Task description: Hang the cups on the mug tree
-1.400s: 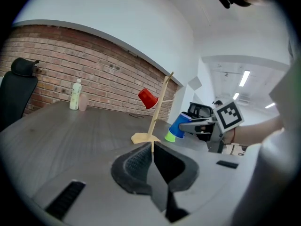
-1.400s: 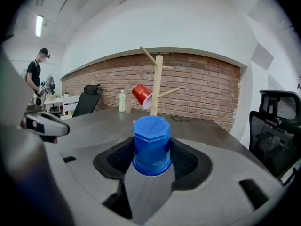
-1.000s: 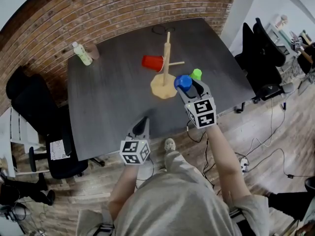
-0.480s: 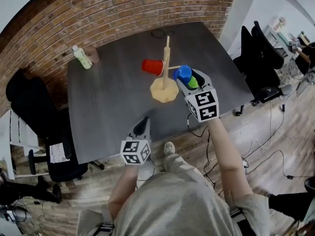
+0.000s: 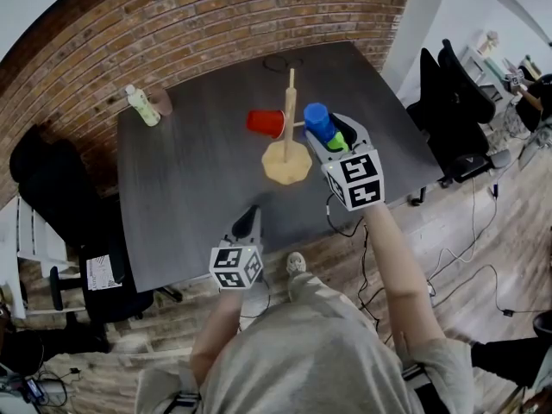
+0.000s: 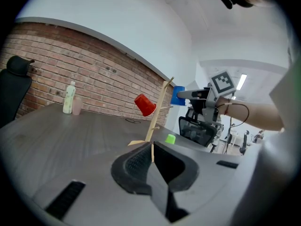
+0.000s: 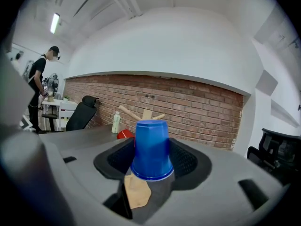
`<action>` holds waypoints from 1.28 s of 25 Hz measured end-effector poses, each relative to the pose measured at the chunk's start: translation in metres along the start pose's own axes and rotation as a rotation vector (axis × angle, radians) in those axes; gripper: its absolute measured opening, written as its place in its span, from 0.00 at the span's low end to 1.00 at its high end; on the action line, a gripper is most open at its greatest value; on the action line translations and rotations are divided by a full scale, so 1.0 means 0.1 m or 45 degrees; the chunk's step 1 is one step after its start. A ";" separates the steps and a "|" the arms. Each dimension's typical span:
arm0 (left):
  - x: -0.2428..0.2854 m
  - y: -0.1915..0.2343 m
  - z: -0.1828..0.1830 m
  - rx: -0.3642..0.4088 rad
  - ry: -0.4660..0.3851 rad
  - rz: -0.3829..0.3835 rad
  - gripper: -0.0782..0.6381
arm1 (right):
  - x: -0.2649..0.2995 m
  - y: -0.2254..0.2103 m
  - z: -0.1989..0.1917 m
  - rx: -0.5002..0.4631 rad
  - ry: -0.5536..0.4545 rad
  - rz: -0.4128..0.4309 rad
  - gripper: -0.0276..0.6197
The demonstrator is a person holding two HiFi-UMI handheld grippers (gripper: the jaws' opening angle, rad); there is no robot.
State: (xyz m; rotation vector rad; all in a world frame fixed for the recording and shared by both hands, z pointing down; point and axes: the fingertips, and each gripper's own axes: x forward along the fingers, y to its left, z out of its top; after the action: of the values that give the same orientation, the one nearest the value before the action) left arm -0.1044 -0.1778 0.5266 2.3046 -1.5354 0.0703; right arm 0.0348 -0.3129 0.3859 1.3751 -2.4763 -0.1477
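Note:
A wooden mug tree (image 5: 290,102) stands mid-table with a red cup (image 5: 266,122) hanging on its left branch. Just right of the tree, my right gripper (image 5: 321,128) is shut on a blue cup (image 5: 317,121), held upside down and lifted off the table. In the right gripper view the blue cup (image 7: 151,149) sits between both pads, with the tree (image 7: 141,114) behind it. A green cup (image 5: 337,141) stands on the table, partly hidden under that gripper. Empty and shut, my left gripper (image 5: 248,218) rests low near the table's front edge, its jaws together in the left gripper view (image 6: 151,152).
The dark table (image 5: 198,171) has a bottle (image 5: 142,104) and a small cup at its back left corner, and a cable loop (image 5: 283,59) at the back. Black office chairs (image 5: 453,93) stand to the right and left. A person (image 7: 40,79) stands far off.
My right gripper has risen with the blue cup and moved in toward the tree's right branch, now covering part of the green cup. The left gripper stayed put.

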 end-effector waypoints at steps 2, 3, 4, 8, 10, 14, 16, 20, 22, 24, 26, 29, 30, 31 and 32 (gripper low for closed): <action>0.01 -0.01 0.00 0.000 -0.001 0.000 0.13 | 0.01 -0.04 0.05 -0.002 -0.012 -0.004 0.40; 0.02 -0.02 0.00 0.000 -0.001 0.000 0.13 | 0.02 -0.06 0.06 -0.002 -0.016 -0.008 0.40; 0.02 -0.02 0.00 0.000 -0.002 0.001 0.13 | 0.04 -0.09 0.07 -0.002 -0.019 -0.012 0.40; 0.04 -0.04 -0.01 -0.001 0.002 0.007 0.13 | 0.09 -0.17 0.04 0.014 -0.017 -0.026 0.40; 0.04 -0.04 -0.01 -0.001 0.003 0.010 0.13 | 0.12 -0.20 0.00 0.028 -0.006 -0.031 0.40; 0.06 -0.01 0.01 -0.001 0.002 0.014 0.13 | 0.19 -0.22 -0.10 0.054 0.021 -0.039 0.40; 0.08 0.00 0.02 -0.003 0.002 0.017 0.13 | 0.21 -0.23 -0.14 0.065 0.027 -0.041 0.40; 0.10 0.01 0.01 -0.002 0.005 0.021 0.13 | 0.24 -0.26 -0.21 0.101 0.032 -0.045 0.40; 0.11 0.01 0.00 -0.004 0.007 0.022 0.13 | 0.25 -0.27 -0.23 0.137 0.031 -0.042 0.41; 0.11 0.01 -0.01 -0.005 0.010 0.022 0.13 | 0.27 -0.28 -0.25 0.173 0.033 -0.040 0.41; 0.11 0.02 -0.02 -0.006 0.012 0.022 0.13 | 0.28 -0.28 -0.28 0.204 0.039 -0.041 0.41; 0.11 0.04 -0.02 -0.008 0.014 0.024 0.13 | 0.28 -0.28 -0.33 0.242 0.046 -0.033 0.41; 0.11 0.04 -0.02 -0.009 0.014 0.025 0.13 | 0.28 -0.27 -0.34 0.248 0.050 -0.030 0.41; 0.12 0.04 -0.01 -0.010 0.013 0.025 0.13 | 0.29 -0.27 -0.36 0.250 0.056 -0.027 0.41; 0.12 0.04 0.00 -0.010 0.012 0.024 0.13 | 0.29 -0.27 -0.37 0.251 0.062 -0.025 0.41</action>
State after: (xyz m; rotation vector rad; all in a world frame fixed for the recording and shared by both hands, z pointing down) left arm -0.1031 -0.1897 0.5307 2.2807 -1.5501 0.0797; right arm 0.0541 -0.3498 0.4212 1.4615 -2.4922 0.1284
